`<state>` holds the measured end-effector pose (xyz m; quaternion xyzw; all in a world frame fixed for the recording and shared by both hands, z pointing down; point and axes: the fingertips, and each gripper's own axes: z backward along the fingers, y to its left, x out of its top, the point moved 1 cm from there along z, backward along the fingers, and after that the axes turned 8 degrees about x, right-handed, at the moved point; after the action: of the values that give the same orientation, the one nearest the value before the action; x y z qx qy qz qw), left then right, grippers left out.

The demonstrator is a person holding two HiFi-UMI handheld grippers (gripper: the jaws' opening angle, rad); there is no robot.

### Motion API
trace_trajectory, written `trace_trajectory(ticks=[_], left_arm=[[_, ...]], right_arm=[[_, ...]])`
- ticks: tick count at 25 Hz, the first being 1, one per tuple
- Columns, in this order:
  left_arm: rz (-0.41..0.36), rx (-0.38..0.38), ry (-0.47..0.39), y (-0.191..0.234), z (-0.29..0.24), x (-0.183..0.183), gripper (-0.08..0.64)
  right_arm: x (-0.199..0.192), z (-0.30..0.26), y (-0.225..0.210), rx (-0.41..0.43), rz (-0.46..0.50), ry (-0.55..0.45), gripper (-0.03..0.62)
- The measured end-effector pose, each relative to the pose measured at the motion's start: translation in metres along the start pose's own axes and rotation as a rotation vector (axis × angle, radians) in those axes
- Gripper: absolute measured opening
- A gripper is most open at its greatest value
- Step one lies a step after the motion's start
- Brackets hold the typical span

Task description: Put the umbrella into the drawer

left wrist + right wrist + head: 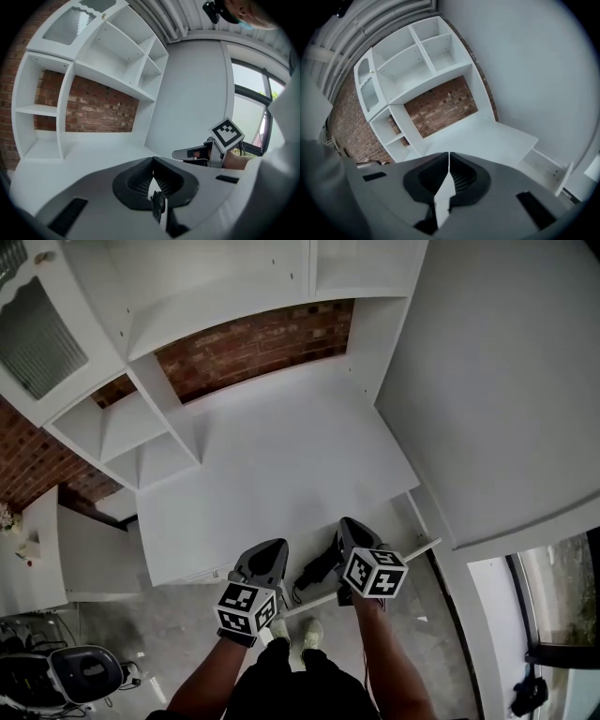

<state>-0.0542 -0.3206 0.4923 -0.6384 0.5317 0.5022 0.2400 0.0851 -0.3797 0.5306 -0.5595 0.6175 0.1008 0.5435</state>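
In the head view a black folded umbrella lies low between my two grippers, inside the pulled-out white drawer under the desk's front edge. My left gripper is over the desk's front edge, left of the umbrella, jaws shut with nothing in them. The left gripper view shows its tips meeting, and a small black bit in the gap lower down. My right gripper is raised beside it, also shut and empty, tips together. The open drawer appears at the lower right of the right gripper view.
A white desk with an open shelf unit stands against a brick wall. A white wall runs along the right, with a window beyond. A black and white machine sits on the floor at lower left.
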Motion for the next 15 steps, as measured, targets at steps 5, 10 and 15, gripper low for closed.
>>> trace_trajectory(ticks=[5, 10, 15], left_arm=[[-0.002, 0.034, -0.037, 0.002, 0.016, 0.022, 0.006], [-0.013, 0.062, -0.088, 0.005, 0.038, 0.053, 0.006], [-0.025, 0.089, -0.146, 0.008, 0.059, 0.087, 0.006]], right_arm=[[0.023, 0.010, 0.031, 0.073, 0.106, -0.025, 0.009], [0.057, 0.028, 0.064, 0.126, 0.230, -0.102, 0.009], [0.087, 0.045, 0.091, 0.165, 0.299, -0.166, 0.008]])
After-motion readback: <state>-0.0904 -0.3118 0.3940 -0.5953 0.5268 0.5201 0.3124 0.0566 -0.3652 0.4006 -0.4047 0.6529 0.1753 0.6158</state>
